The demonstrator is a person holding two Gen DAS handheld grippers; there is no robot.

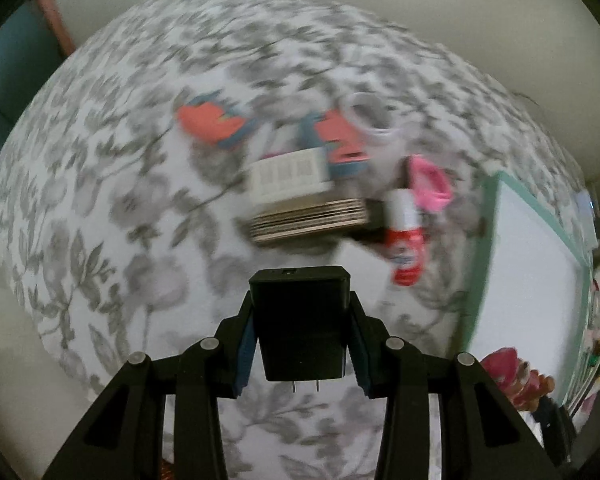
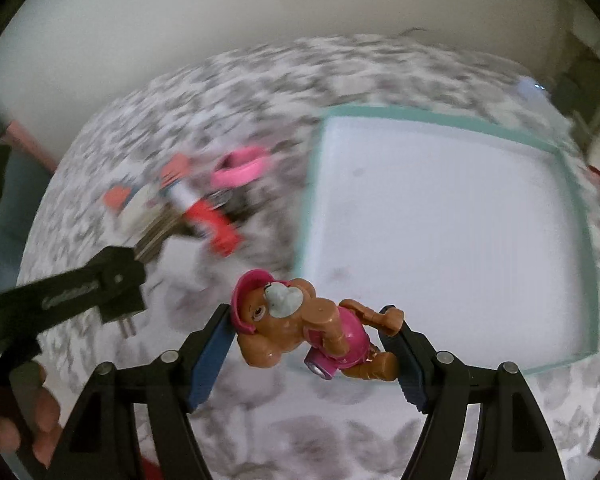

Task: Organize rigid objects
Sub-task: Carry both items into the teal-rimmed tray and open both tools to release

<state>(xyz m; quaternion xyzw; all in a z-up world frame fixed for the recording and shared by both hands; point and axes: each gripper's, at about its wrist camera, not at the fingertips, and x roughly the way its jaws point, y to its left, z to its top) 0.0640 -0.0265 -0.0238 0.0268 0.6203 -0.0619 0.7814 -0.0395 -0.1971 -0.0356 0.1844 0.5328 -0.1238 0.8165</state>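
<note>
My left gripper [image 1: 300, 320] is shut on a black plug adapter [image 1: 300, 320], held above the floral tablecloth [image 1: 100, 200]; it also shows in the right wrist view [image 2: 112, 284] at the left. My right gripper [image 2: 312, 332] is shut on a brown toy dog figure with a pink hat [image 2: 300, 328], held near the front left corner of a white tray with a teal rim [image 2: 572, 184]. The tray also shows at the right of the left wrist view [image 1: 484, 240].
A blurred pile lies on the cloth: a red and white tube [image 1: 404, 236], a pink item [image 1: 430, 184], a stack of cards [image 1: 312, 220], a white box [image 1: 288, 176], orange and blue pieces [image 1: 208, 120], a clear ring [image 1: 372, 118].
</note>
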